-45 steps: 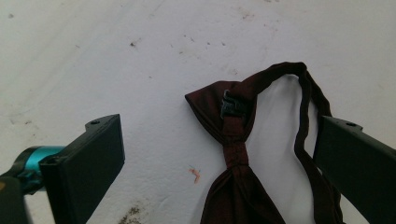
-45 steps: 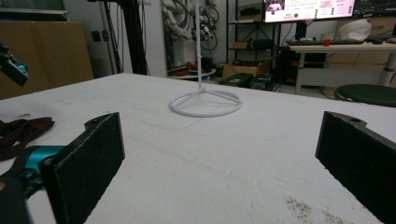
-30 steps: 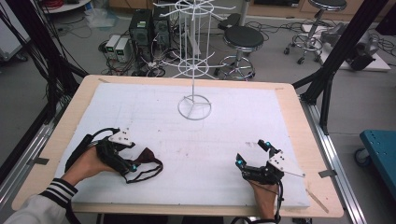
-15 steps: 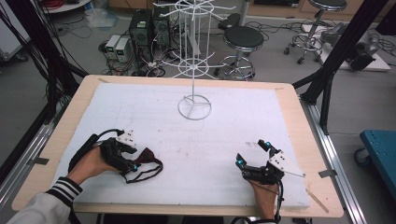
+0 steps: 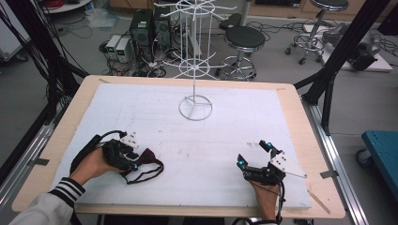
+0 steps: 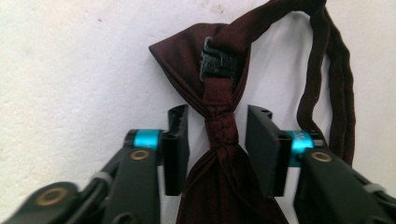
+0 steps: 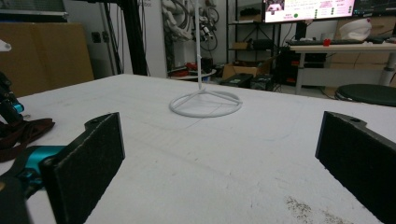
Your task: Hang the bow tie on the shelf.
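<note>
Between left hand-held gripper (image 6: 217,140) pads, bow tie (image 6: 219,116)

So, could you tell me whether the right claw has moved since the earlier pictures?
No. The right claw sits at the same spot relative to the white stand's ring base.

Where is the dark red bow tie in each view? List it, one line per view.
High view: bow tie lower left, at the left gripper.
Left gripper view: centre, its knot between the jaws.
Right gripper view: far left edge.
Shared landmark: white wire stand's ring base.
</note>
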